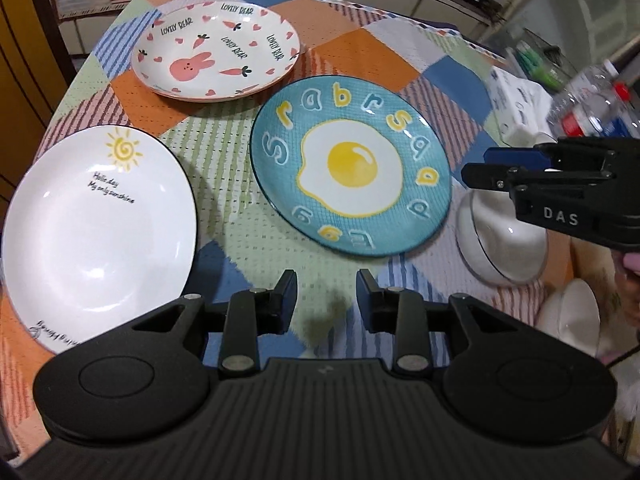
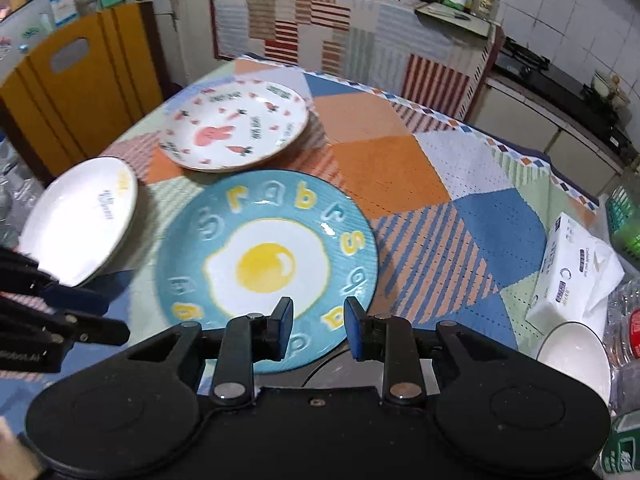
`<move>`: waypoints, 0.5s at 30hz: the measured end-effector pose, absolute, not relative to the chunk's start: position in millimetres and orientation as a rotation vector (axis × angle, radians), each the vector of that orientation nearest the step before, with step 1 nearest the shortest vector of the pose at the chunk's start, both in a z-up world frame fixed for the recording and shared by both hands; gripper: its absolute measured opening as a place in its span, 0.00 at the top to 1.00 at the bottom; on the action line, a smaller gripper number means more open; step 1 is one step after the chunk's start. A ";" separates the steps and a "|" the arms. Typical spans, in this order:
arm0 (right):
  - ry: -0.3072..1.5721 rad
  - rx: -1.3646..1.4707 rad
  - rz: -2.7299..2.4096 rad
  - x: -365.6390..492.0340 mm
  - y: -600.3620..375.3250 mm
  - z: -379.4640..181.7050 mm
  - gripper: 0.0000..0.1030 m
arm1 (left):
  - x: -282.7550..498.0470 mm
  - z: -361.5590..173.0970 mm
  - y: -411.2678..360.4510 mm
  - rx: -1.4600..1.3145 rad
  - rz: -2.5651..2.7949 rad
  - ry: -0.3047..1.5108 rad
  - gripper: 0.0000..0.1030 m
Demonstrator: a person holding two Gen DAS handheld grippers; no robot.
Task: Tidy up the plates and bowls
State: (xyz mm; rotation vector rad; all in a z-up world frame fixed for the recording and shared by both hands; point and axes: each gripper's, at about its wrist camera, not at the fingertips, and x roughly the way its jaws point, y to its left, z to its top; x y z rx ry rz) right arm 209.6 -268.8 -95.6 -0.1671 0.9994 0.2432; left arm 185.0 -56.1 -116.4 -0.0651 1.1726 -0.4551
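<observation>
Three plates lie on the patchwork tablecloth. A blue fried-egg plate (image 1: 352,164) (image 2: 266,268) is in the middle. A white rabbit-and-carrot plate (image 1: 216,48) (image 2: 234,128) is farther back. A white sun plate (image 1: 96,224) (image 2: 80,218) is at the left. Two white bowls (image 1: 504,236) (image 1: 572,320) stand at the right; one bowl (image 2: 576,356) shows in the right wrist view. My left gripper (image 1: 326,300) is open and empty above the cloth, between the sun plate and the egg plate. My right gripper (image 2: 318,320) is open and empty over the egg plate's near rim; it also shows at the right of the left wrist view (image 1: 480,168).
A tissue pack (image 2: 572,272) (image 1: 516,104) and plastic bottles (image 1: 592,108) sit at the table's right edge. A yellow board (image 2: 80,80) stands behind the table's left side. Kitchen counters with jars run along the back wall.
</observation>
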 end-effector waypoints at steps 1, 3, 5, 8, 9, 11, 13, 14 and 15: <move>0.995 -0.172 0.250 203.7 -265.9 -90.2 0.68 | 181.6 -113.1 -51.6 -0.074 -0.460 1.170 0.70; 0.983 -0.189 0.280 193.5 -259.9 -80.1 0.62 | 174.7 -108.4 -43.9 -0.083 -0.463 1.165 0.70; 0.964 -0.208 0.304 182.2 -251.6 -69.1 0.60 | 168.0 -103.5 -37.8 -0.067 -0.460 1.158 0.70; 0.946 -0.218 0.336 167.6 -238.6 -53.7 0.55 | 158.4 -95.2 -25.7 -0.032 -0.448 1.144 0.69; 0.938 -0.229 0.344 163.0 -234.0 -49.4 0.52 | 155.7 -92.6 -21.5 -0.023 -0.446 1.142 0.69; 0.921 -0.259 0.363 153.4 -223.0 -41.3 0.48 | 150.0 -88.6 -10.8 -0.013 -0.450 1.142 0.67; 0.903 -0.287 0.387 141.9 -210.8 -34.8 0.45 | 144.7 -85.6 0.1 -0.001 -0.455 1.142 0.62; 0.894 -0.293 0.394 137.0 -206.1 -33.0 0.44 | 142.0 -84.2 4.6 0.012 -0.456 1.137 0.61; 0.890 -0.296 0.397 132.3 -201.7 -31.7 0.41 | 138.9 -82.8 9.1 0.030 -0.457 1.130 0.60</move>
